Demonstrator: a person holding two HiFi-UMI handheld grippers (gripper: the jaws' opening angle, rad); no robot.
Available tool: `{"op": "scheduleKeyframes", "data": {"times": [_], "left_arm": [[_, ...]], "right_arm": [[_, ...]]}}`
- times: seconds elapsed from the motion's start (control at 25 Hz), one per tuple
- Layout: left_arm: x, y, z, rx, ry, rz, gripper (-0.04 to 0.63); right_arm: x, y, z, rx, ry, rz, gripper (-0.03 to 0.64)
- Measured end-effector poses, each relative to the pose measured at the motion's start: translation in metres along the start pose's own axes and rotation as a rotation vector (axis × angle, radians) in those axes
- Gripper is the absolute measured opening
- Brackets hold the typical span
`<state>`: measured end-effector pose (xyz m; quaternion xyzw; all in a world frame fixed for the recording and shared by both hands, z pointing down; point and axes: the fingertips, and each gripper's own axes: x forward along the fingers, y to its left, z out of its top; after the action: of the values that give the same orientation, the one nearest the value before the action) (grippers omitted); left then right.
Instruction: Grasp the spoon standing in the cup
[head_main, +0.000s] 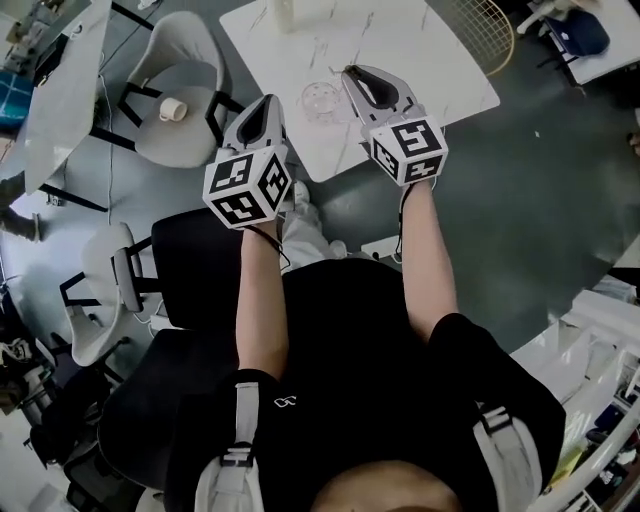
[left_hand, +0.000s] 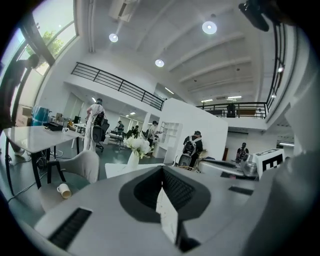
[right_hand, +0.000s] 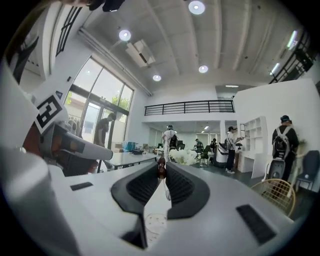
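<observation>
Right gripper (head_main: 352, 75) pinched nearly closed on the spoon (right_hand: 161, 169), above the cup (head_main: 322, 101); left gripper (head_main: 270, 103) had its jaws together, holding nothing.

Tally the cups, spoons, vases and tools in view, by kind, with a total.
Clear cup: 1
Paper cup: 1
Spoon: 1
Vase: 1
Tools: 2 (left tool, right tool)
Total: 6
</observation>
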<state>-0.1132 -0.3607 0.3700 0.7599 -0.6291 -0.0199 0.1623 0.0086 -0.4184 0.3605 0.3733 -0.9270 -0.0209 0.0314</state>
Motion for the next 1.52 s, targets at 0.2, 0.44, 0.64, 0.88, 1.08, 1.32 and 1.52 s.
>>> {"op": "scheduleKeyframes", "data": {"times": [0.2, 0.44, 0.64, 0.88, 1.08, 1.32, 1.52], "left_arm": [[-0.013, -0.018, 0.029, 0.033, -0.074, -0.010, 0.014], [-0.020, -0.052, 0.060, 0.074, -0.163, -0.054, 0.014], [-0.017, -0.057, 0.056, 0.098, -0.153, -0.050, 0.014], [-0.018, -0.048, 0.052, 0.110, -0.137, -0.024, 0.014], [-0.016, -0.050, 0.057, 0.112, -0.144, -0.030, 0.014], [-0.014, -0.051, 0.057, 0.114, -0.139, -0.036, 0.014], [-0.011, -0.056, 0.054, 0.114, -0.131, -0.040, 0.014]], "right_arm": [[-0.046, -0.020, 0.047, 0.088, -0.150, -0.069, 0.054], [-0.090, -0.021, 0.066, 0.177, -0.264, -0.054, 0.054], [-0.103, -0.029, 0.066, 0.168, -0.268, -0.095, 0.054], [-0.102, -0.042, 0.062, 0.146, -0.243, -0.146, 0.054], [-0.090, -0.033, 0.063, 0.108, -0.211, -0.111, 0.054], [-0.082, -0.026, 0.061, 0.085, -0.184, -0.091, 0.054], [-0.083, -0.034, 0.058, 0.091, -0.179, -0.103, 0.054]]}}
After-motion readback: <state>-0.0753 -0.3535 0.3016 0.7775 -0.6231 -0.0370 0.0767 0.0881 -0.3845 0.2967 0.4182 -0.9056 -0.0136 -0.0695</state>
